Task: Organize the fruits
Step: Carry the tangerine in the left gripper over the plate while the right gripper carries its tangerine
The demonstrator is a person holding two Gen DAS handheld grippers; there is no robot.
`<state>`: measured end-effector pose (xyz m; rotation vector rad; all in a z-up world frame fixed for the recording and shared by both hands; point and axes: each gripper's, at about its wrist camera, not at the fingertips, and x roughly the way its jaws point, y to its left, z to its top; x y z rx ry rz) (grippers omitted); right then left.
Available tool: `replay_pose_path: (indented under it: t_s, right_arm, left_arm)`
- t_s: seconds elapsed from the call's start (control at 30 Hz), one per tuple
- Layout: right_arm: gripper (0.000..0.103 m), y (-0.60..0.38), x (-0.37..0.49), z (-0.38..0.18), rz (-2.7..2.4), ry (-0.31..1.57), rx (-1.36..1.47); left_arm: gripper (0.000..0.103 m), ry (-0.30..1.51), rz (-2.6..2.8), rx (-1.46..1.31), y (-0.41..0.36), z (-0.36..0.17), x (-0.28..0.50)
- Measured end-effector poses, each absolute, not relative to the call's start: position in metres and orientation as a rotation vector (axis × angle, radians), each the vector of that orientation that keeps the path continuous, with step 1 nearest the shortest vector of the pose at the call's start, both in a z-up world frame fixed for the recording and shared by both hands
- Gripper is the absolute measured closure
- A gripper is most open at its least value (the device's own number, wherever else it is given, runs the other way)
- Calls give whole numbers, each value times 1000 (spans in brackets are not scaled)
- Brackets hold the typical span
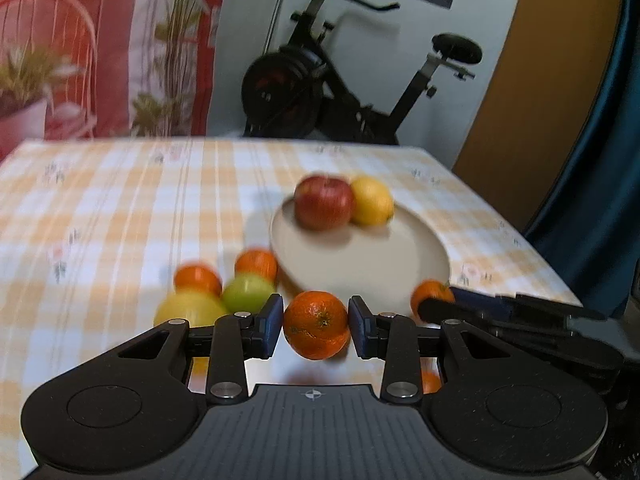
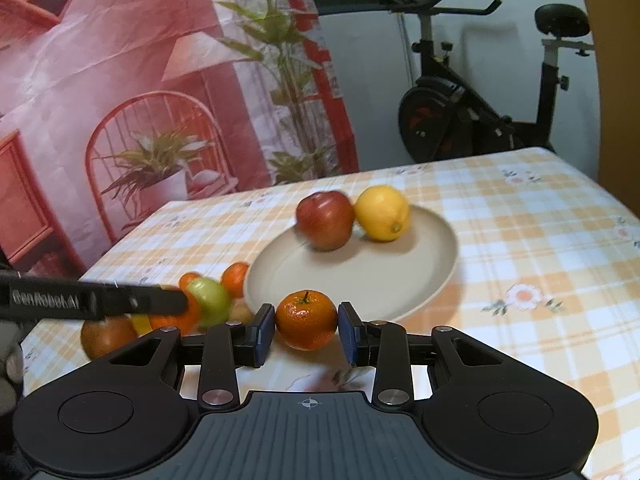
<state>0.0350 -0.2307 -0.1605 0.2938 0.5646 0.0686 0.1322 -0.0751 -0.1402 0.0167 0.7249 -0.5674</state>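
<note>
Both grippers are gripping small fruit.

The left gripper is pointing forward and downward, its blue pads pressing on both sides of a mandarin. The right gripper is tilting down too, its jaws clamping another mandarin between them, just above the table.

White lettering "GenRobot.AI" — on left gripper

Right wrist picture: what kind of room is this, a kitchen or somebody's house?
Most likely a room in someone's home, not clearly a kitchen. A table with a checked cloth holds a plate of fruit, an exercise bike stands behind it, and a big printed wall hanging shows a chair and plants.
</note>
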Motion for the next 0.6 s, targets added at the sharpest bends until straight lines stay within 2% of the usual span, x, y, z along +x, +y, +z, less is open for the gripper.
replay_pose_path:
  t_s: [0.23, 0.6]
  right_arm:
    - [71, -258, 56, -153, 18, 533, 255]
    - [71, -296, 109, -172, -36, 541, 172]
  left_arm:
    - [65, 668, -598, 97, -110, -126, 155]
    - [65, 713, -571, 182, -153, -145, 194]
